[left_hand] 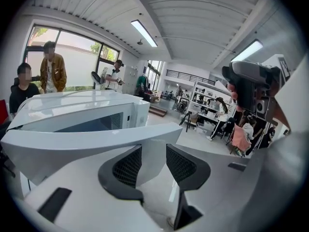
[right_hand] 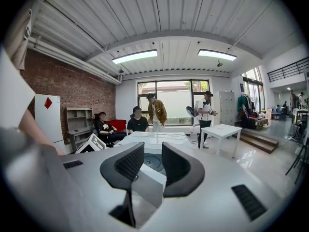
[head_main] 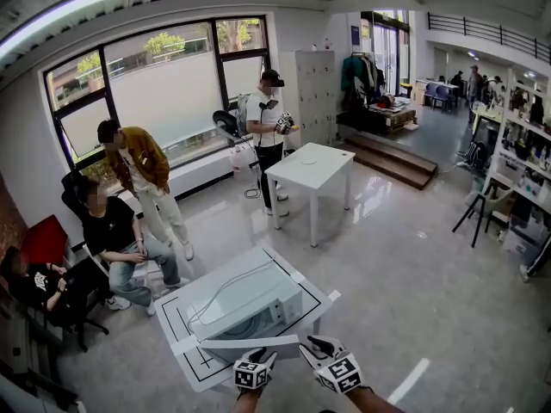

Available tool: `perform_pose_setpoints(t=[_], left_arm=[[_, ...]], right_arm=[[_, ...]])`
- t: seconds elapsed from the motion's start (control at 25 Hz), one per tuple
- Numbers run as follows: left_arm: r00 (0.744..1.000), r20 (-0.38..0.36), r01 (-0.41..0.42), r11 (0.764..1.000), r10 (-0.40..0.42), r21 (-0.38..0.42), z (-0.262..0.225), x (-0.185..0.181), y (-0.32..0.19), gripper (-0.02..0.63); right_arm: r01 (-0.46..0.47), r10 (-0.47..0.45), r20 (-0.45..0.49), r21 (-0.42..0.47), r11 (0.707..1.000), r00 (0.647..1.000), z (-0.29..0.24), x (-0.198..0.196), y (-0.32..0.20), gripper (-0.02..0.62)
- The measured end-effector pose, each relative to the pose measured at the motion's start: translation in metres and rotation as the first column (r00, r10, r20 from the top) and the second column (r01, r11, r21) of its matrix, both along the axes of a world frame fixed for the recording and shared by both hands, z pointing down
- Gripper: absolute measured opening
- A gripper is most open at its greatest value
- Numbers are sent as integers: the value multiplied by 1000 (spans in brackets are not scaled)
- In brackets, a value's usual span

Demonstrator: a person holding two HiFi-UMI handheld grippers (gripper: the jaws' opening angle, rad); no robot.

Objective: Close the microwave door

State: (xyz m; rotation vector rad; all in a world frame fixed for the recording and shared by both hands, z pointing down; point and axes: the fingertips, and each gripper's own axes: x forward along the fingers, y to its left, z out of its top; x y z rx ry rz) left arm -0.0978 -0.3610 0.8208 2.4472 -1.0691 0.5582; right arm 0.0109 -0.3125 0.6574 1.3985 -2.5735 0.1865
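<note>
A white microwave [head_main: 245, 299] stands on a white table [head_main: 185, 329] just in front of me. Its door [head_main: 250, 348] hangs swung out toward me, hinged at the left. Both grippers are at the door's near side: my left gripper [head_main: 261, 360] near its middle, my right gripper [head_main: 315, 348] by its free end. In the left gripper view the jaws [left_hand: 157, 166] stand open, with the door [left_hand: 96, 144] stretching across just beyond them. In the right gripper view the open jaws [right_hand: 153, 166] frame the door's free edge [right_hand: 149, 182], with the turntable [right_hand: 154, 162] behind it.
Two people sit on chairs at the left [head_main: 112, 231] and one stands beside them [head_main: 142, 170]. Another person in a headset [head_main: 269, 127] stands by a second white table [head_main: 310, 166] farther back. Shelves line the right wall [head_main: 516, 170].
</note>
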Motion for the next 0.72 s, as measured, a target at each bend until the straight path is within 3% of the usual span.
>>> perform_pose_setpoints(t=[0.32, 0.52, 0.64, 0.72], left_arm=[[995, -3, 104, 995, -104, -3, 2, -1, -49, 152], [978, -14, 210, 978, -210, 8, 3, -3, -84, 152], [955, 24, 295, 955, -296, 32, 0, -4, -108, 152], [951, 61, 303, 952, -305, 39, 1, 10, -117, 150]], right_arm=[[74, -74, -19, -15, 997, 997, 5, 3, -53, 117], [154, -156, -52, -40, 987, 986, 22, 12, -91, 117], [192, -195, -49, -60, 980, 980, 25, 27, -114, 117], [218, -221, -52, -67, 974, 974, 27, 39, -127, 117]])
